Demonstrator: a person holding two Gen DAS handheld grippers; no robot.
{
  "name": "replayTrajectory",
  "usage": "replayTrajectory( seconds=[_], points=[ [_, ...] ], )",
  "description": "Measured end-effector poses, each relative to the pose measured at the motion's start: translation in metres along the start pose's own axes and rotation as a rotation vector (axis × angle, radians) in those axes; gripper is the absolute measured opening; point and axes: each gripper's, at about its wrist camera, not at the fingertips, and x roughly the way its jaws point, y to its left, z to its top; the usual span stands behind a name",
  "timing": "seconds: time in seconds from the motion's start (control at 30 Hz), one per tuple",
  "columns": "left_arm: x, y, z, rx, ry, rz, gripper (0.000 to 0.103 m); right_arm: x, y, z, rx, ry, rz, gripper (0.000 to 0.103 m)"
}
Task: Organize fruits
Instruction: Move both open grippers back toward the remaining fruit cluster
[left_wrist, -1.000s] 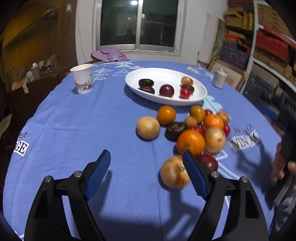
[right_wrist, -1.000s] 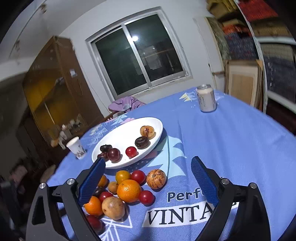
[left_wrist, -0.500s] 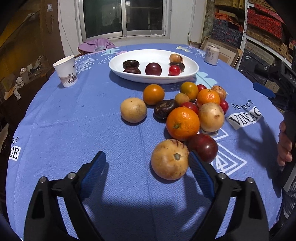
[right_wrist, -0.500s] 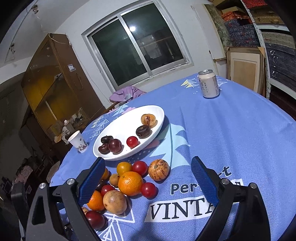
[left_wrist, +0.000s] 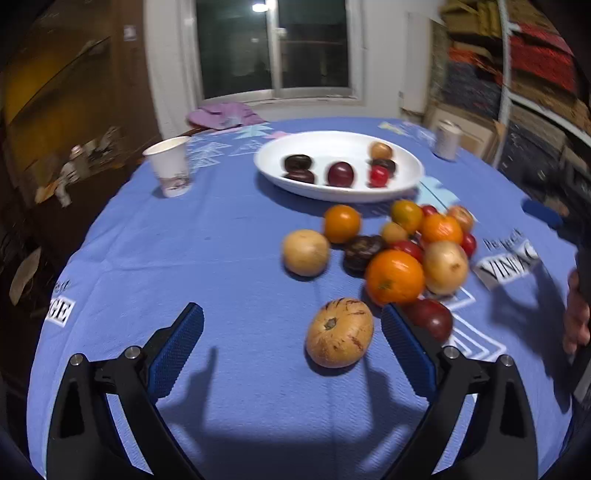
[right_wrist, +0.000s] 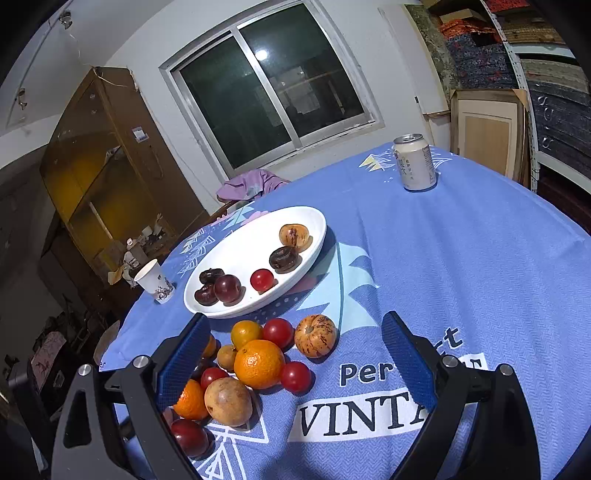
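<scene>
Black claw (left_wrist: 291, 345), blue ribbed pads (left_wrist: 175, 349)

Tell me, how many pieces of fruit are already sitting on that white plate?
6 on the white plate: two dark fruits and a plum at its left, a small red one, a dark one, a tan one.

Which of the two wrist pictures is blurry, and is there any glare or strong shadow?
Left wrist view: motion-smeared, worst at the paper cup and can; gripper shadows darken the near tablecloth. Right wrist view: sharp; a lamp reflects in the window.

Home dining room: clothed table (right_wrist: 480, 277), wooden cabinet (right_wrist: 103, 155), window (right_wrist: 266, 92).
</scene>
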Motion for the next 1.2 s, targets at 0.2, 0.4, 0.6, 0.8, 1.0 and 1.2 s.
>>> replayTrajectory(
  seconds=[0.2, 0.4, 0.6, 0.8, 1.0, 1.2],
  points=[
    [0.022, 0.007, -0.001, -0.061, 0.109, -0.073, 0.096, 0.001, 0.002, -0.001, -0.005, 0.006, 0.002, 0.095],
    [0.015, -0.027, -0.007, 0.109, 0.093, -0.108, 0.095, 0.000, 0.011, -0.005, -0.050, 0.012, 0.017, 0.095],
    [0.037, -0.014, -0.006, 0.030, 0.196, -0.115, 0.073, -0.005, 0.026, -0.012, -0.138, -0.008, 0.006, 0.095],
    [0.037, -0.015, -0.006, 0.036, 0.198, -0.126, 0.070, 0.009, 0.028, -0.023, -0.219, 0.093, -0.127, 0.095],
    [0.038, -0.020, -0.007, 0.052, 0.207, -0.128, 0.070, 0.030, 0.040, -0.034, -0.322, 0.198, -0.183, 0.081],
    [0.038, -0.020, -0.007, 0.050, 0.206, -0.131, 0.070, 0.043, 0.032, -0.038, -0.292, 0.280, -0.154, 0.038]
  ],
)
